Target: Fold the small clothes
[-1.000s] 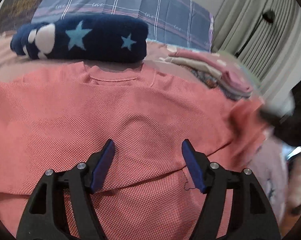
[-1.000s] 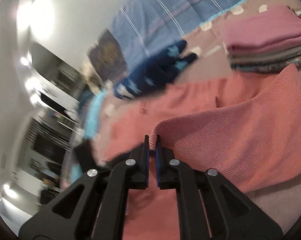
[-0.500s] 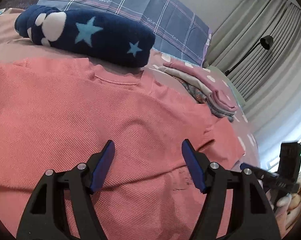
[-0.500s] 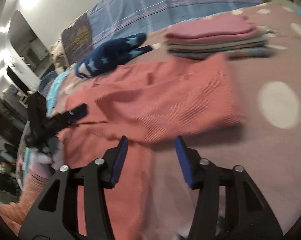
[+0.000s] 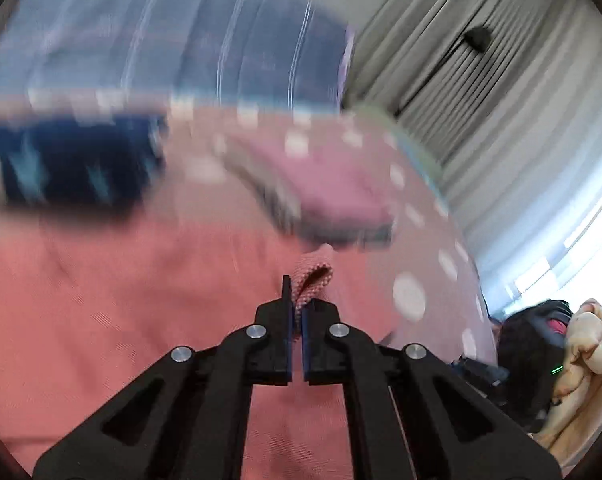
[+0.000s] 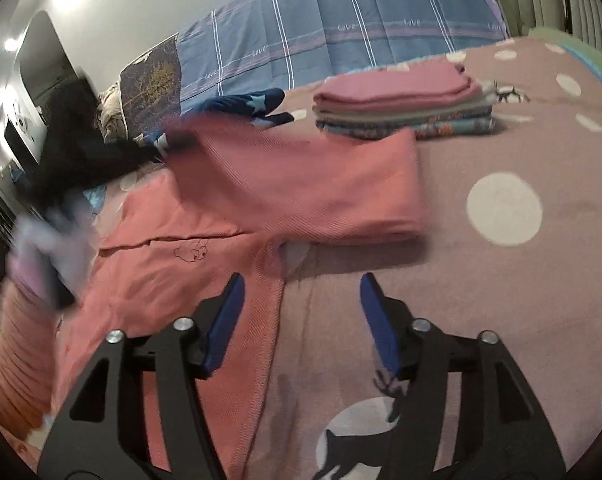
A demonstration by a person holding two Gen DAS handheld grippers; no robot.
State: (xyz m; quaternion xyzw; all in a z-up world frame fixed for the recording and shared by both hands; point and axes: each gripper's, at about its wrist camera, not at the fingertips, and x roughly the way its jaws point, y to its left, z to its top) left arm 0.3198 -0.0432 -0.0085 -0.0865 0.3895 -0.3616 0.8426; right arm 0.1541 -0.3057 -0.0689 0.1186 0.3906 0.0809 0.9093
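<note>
Bed: a mauve polka-dot bedspread (image 6: pixel 521 128) carries the laundry, with a blue plaid pillow (image 6: pixel 341 36) against the wall behind.
Shirt: your coral-pink shirt (image 6: pixel 205 248) lies spread across the bedspread, one side folded over on top of the body.
Left gripper: your left gripper (image 5: pixel 297 316) has its jaws clenched on a small pinch of the shirt's fabric, which loops up out of the narrow gap between them; the view around it is blurred.
Right gripper: your right gripper (image 6: pixel 301 312) is released, jaws spread wide, above the shirt's right edge and bare bedspread; whether it touches anything I cannot tell.
Folded stack: a pile of folded clothes (image 6: pixel 405 104), pink on top, sits just beyond the shirt.
Navy item: a dark blue star-patterned piece (image 6: pixel 245 106) lies near the pillow, beside the shirt's far edge.
</note>
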